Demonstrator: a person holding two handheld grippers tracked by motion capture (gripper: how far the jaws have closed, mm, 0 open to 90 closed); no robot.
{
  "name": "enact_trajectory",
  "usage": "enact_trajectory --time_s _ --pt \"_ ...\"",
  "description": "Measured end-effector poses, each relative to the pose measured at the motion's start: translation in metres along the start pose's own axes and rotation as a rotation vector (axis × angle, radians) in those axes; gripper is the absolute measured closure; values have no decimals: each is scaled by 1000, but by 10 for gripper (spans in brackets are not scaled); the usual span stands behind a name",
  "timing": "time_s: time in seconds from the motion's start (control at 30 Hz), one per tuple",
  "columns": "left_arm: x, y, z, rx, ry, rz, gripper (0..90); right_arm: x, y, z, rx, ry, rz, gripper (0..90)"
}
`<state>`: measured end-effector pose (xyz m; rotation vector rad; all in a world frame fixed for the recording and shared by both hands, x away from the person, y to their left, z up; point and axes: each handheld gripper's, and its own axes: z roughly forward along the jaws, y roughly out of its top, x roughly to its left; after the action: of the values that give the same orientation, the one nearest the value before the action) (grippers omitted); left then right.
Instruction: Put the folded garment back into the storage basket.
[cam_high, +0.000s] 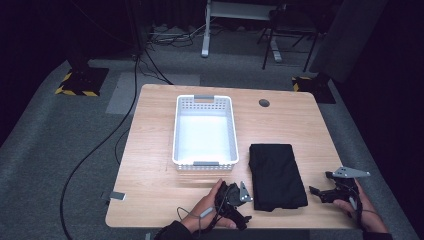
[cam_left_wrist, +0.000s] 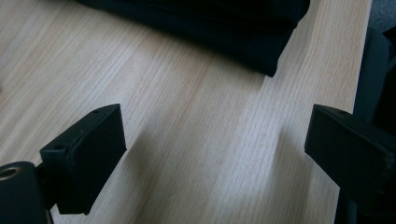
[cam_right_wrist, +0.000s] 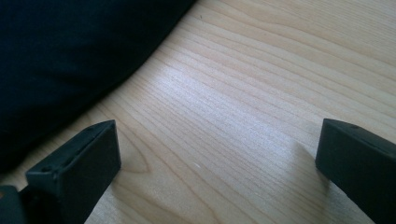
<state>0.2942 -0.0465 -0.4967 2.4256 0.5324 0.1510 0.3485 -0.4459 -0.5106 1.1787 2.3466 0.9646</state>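
Holding my left gripper (cam_high: 239, 196) spread wide and empty just left of the folded black cloth (cam_high: 276, 175), which lies flat beside the white basket (cam_high: 204, 165); my right gripper (cam_high: 320, 192), likewise spread and empty, sits just right of it.

You have a black folded cloth (cam_high: 276, 176) lying flat on the table's (cam_high: 150, 150) near right part, long side running near to far.

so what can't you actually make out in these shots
- Folded black cloth: high view too dark and small to show what garment it is; both gripper views cut it off at the frame edge.
- White basket: glare washes out its floor.
- Left gripper: the hand hides most of it in the high view.
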Motion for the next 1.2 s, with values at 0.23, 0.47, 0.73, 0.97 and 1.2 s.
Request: enact_trajectory --time_s 0.23,0.47,0.73,0.97,1.2 --pt "-3 8 6 -1 -9 8 54 0 0 0 0 1 0 1" --pt "-2 15 12 5 -3 3 54 0 0 0 0 1 -1 1" --pt "-4 22 18 15 4 3 54 0 0 0 0 2 -2 1" --pt "-5 27 24 16 0 3 54 0 0 0 0 2 -2 1" --pt "-7 31 30 19 7 2 49 0 0 0 0 2 -2 1"
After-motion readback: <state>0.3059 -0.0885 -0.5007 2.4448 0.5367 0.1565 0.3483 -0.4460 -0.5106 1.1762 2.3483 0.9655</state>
